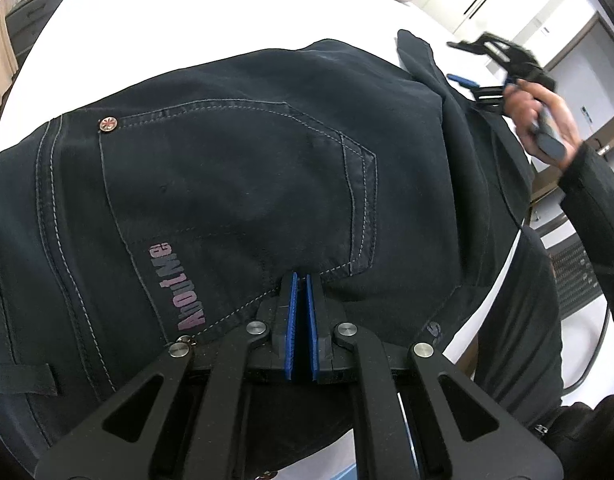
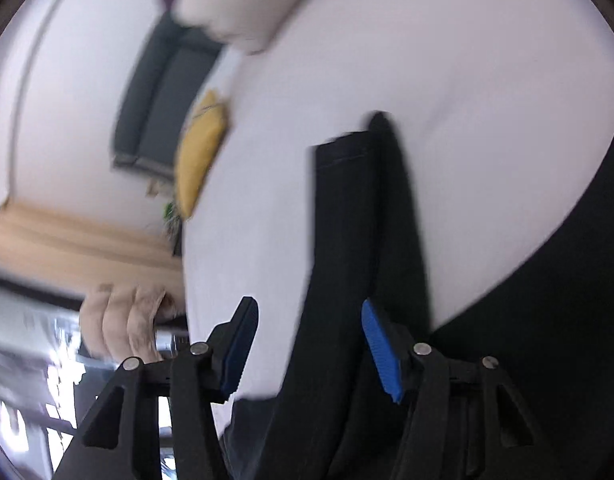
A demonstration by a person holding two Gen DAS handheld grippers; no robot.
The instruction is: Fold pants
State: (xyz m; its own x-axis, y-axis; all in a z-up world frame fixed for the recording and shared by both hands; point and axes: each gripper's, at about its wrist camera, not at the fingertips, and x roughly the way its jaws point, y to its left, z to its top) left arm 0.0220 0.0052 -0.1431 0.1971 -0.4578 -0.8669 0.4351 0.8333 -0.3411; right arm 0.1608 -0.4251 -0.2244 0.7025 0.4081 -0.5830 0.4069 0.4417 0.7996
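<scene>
pants (image 1: 243,184), dark denim, lie spread on a white bed (image 1: 187,20), seat side up with a back pocket and pink lettering showing just ahead of the left tool (image 1: 301,280). left tool is closed tight, blue pads nearly touching, tips down at the fabric beside the pocket's lower corner; cannot tell if any cloth is pinched between them. right tool (image 2: 311,344) stands partly open, nothing clamped, pads not pressing anything; a folded leg of the pants (image 2: 359,208) runs forward from between its fingers, hem at the far end. right wrist view is blurred. in the left wrist view the right tool (image 1: 477,64) sits far off to the right, past the edge of the pants, held in a hand (image 1: 543,116) with a dark sleeve. handling guess: denim is soft but fairly heavy and thick, drapes, won't slip much, not fragile; seams and waistband are stiffer and bulkier. best holds look like the waistband edge near the left tool and the leg hem ahead of the right tool, thick doubled cloth that a pinch should keep.
</scene>
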